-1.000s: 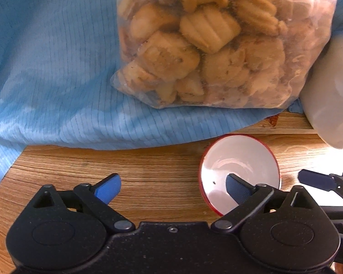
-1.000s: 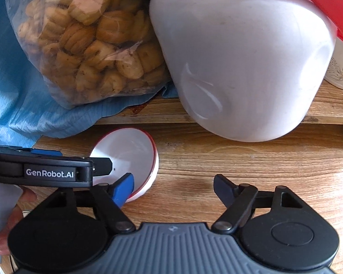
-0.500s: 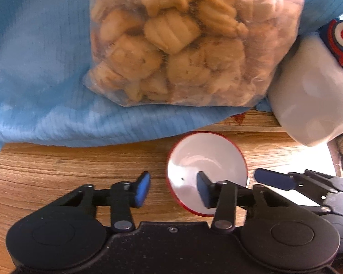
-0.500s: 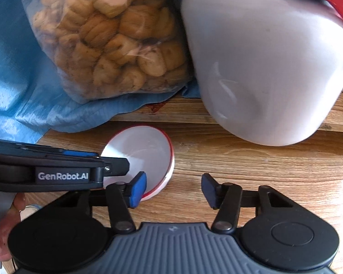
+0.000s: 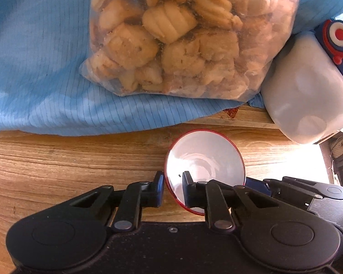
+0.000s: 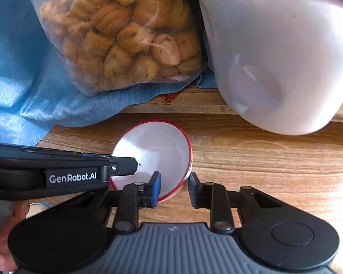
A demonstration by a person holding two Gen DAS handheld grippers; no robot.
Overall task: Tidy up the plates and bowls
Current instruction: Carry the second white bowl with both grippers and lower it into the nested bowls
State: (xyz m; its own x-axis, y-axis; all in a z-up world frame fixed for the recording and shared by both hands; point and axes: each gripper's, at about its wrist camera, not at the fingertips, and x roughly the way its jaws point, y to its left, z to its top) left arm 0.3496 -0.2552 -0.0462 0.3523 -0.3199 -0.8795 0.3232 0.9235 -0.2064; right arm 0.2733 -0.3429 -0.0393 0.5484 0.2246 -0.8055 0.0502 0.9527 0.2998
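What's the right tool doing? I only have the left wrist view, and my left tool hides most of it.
Observer: The right tool has just been closing. It straddles the bowl's near rim, one finger inside and one outside.
Operator: And my left tool from that side?
Observer: The left tool has also just been closing, with the rim between its fingers. Side-on, one finger reaches in over the bowl's left rim.
Operator: Anything else in frame?
Observer: A person's hand at the lower left, holding the left tool.
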